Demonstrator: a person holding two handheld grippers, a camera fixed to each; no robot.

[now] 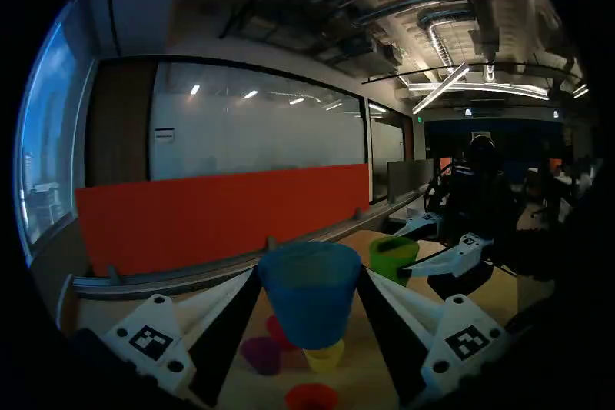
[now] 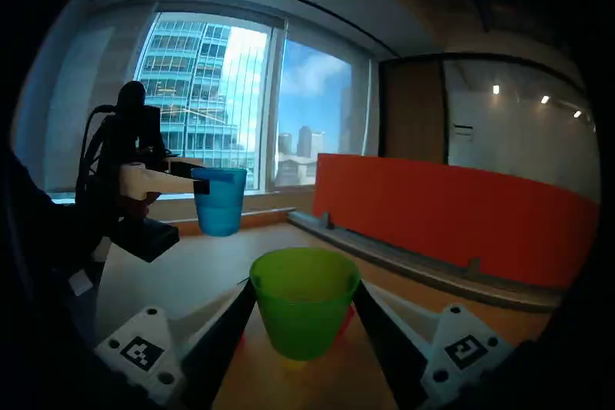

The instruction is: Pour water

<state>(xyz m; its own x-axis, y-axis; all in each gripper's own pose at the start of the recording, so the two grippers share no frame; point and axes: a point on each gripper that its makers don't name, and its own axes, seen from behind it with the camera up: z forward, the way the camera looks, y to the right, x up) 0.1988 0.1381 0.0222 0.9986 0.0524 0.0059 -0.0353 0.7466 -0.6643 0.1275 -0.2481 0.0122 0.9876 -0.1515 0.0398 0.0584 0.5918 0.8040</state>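
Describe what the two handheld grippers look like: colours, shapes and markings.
The left gripper and right gripper match: white wedge-shaped fingers with black inner pads, a square black-and-white marker on each finger, and a black body with a looping black cable behind.

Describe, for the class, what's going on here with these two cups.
A person holds a gripper in each hand. The left gripper has its fingers shut on a blue cup, the right gripper on a green cup. Both cups are upright, held apart above the wooden table, so no pouring shows yet. A purple cup, a yellow cup and a red cup stand below.
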